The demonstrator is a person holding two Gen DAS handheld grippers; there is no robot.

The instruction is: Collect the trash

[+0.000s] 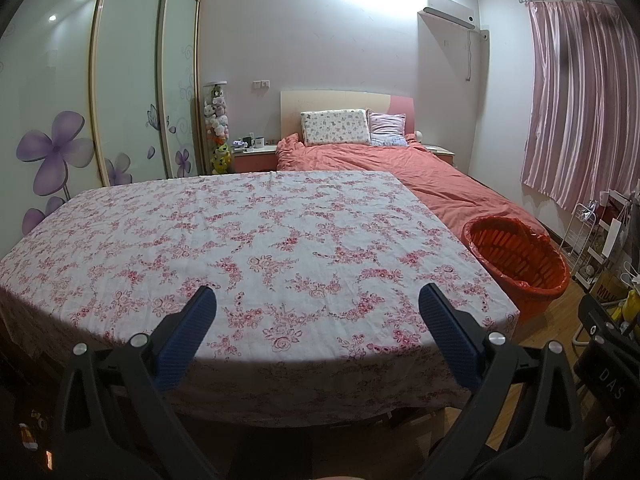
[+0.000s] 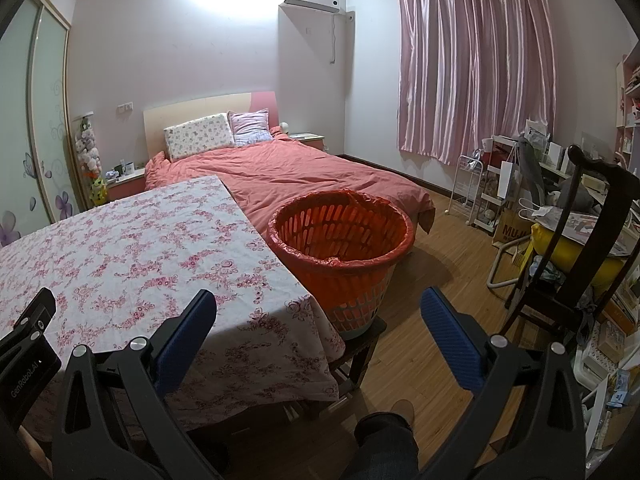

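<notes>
An orange basket lined with a red bag (image 2: 340, 236) stands on a dark stool at the table's right edge; it also shows in the left wrist view (image 1: 516, 260). The table has a floral cloth (image 1: 248, 248) (image 2: 120, 248) and I see no trash on it. My left gripper (image 1: 318, 296) is open and empty over the table's near edge. My right gripper (image 2: 318, 300) is open and empty near the table's right corner, in front of the basket. The left gripper's body shows at the left edge of the right wrist view (image 2: 24, 344).
A bed with a coral cover (image 2: 304, 172) lies behind the table. A dark wooden chair (image 2: 580, 248) and a cluttered desk and racks stand at the right. Wooden floor (image 2: 436, 280) lies right of the basket. A wardrobe with sliding doors (image 1: 120, 80) is at the left.
</notes>
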